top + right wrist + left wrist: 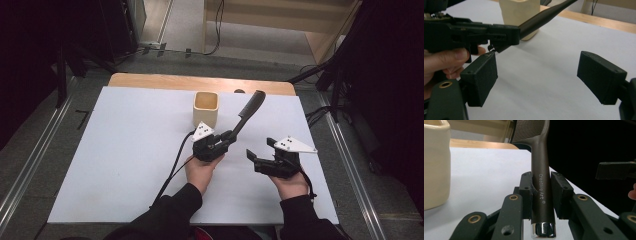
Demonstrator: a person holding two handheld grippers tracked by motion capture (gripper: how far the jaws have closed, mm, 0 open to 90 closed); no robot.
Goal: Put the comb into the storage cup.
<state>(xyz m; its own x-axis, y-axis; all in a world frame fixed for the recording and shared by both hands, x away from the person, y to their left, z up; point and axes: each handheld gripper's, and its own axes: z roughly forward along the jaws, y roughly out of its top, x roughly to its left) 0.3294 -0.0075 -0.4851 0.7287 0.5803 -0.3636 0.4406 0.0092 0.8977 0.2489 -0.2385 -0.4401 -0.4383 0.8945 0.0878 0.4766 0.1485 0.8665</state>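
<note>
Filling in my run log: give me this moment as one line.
left gripper: shut on brush handle | right gripper: open, empty | cup: upright on table

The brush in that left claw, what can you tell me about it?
The brush is dark brown and matte, with a round handle printed "Creative Art", a shiny metal cap at its near end and a wide, flat, finely ribbed head at the far end. The left gripper is shut on the handle, holding it off the white table, slanting up and away, head highest. The head sits right of the cream cup, apart from it.
</note>
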